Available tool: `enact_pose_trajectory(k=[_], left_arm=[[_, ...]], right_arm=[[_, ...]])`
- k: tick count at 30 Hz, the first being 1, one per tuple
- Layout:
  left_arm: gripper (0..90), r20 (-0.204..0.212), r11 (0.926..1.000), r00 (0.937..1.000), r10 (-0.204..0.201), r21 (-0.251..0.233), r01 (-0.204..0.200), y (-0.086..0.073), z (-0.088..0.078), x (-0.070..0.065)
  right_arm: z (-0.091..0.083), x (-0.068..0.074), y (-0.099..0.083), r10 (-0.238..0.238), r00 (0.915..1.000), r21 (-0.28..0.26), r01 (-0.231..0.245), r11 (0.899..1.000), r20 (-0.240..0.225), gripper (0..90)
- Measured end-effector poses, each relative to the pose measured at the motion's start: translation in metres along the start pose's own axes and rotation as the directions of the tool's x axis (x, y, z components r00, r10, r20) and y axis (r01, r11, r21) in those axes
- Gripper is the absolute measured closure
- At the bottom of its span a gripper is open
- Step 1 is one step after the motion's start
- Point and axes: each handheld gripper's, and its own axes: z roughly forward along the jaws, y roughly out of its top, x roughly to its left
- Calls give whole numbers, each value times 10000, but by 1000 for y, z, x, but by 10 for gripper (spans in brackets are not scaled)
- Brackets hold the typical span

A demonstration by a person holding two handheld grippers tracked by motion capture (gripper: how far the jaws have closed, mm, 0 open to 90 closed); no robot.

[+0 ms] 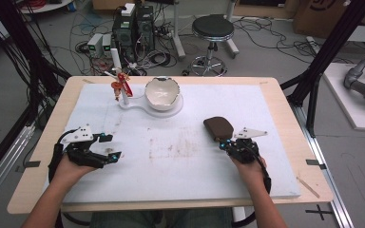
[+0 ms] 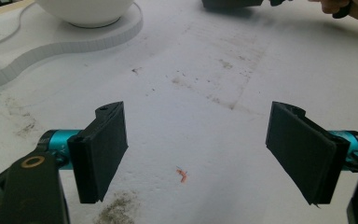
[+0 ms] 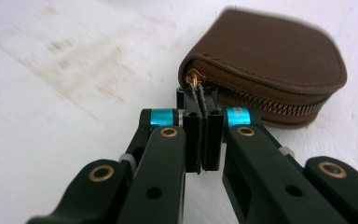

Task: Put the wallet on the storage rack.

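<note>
A small brown leather zip pouch (image 1: 218, 127) (image 3: 270, 60) lies on the white mat, right of centre. My right gripper (image 1: 224, 141) (image 3: 198, 95) sits just in front of it, its jaws pressed together on the pouch's zipper pull (image 3: 195, 79) at the near corner, where a gold ring shows just past the tips. My left gripper (image 1: 111, 146) (image 2: 196, 149) rests low over the mat at the left, jaws wide open with nothing between them; only bare, stained mat and a tiny orange speck (image 2: 182, 175) lie under it.
A white bowl (image 1: 161, 92) (image 2: 86, 11) sits on a white stand base (image 1: 138, 105) (image 2: 74, 42) at the back of the mat, with a white post carrying a red ornament (image 1: 121, 85) beside it. The wooden table rim (image 1: 290, 118) frames the mat. A stool (image 1: 212, 28) stands beyond.
</note>
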Motion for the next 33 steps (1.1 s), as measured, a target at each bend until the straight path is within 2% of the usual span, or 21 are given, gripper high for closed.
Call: enact_pose_trajectory(k=[5, 10, 14, 16, 22, 26, 33], left_arm=[[204, -31, 10000, 10000, -10, -35, 10, 0, -2, 0], [204, -85, 10000, 10000, -12, -87, 11, 1, -3, 0], [204, -80, 10000, 9999, 71, -19, -71, 1, -2, 0], [204, -88, 10000, 9999, 57, -26, -57, 1, -1, 1], [204, -124, 9999, 9999, 78, -139, -80, 2, -4, 0], [204, -146, 9999, 9999, 82, -133, -84, 2, -5, -1], [204, -166, 9998, 9998, 94, -163, -96, 2, -6, -1]], right_arm=[[-9, -1, 4, 745, 9931, -984, -834, 9916, -907, 900], [-14, 1, 10, 921, 9850, -1739, -1172, 9778, -1462, 900], [-18, 4, 16, 868, 9835, -1993, -1180, 9728, -1588, 900], [-20, 6, 21, 657, 9851, -2124, -992, 9721, -1592, 900], [-25, 11, 32, 437, 9844, -2333, -834, 9688, -1705, 900], [-26, 14, 39, 477, 9801, -2520, -964, 9629, -1929, 900], [-21, 14, 52, 508, 9781, -2854, -1083, 9523, -2016, 900]])
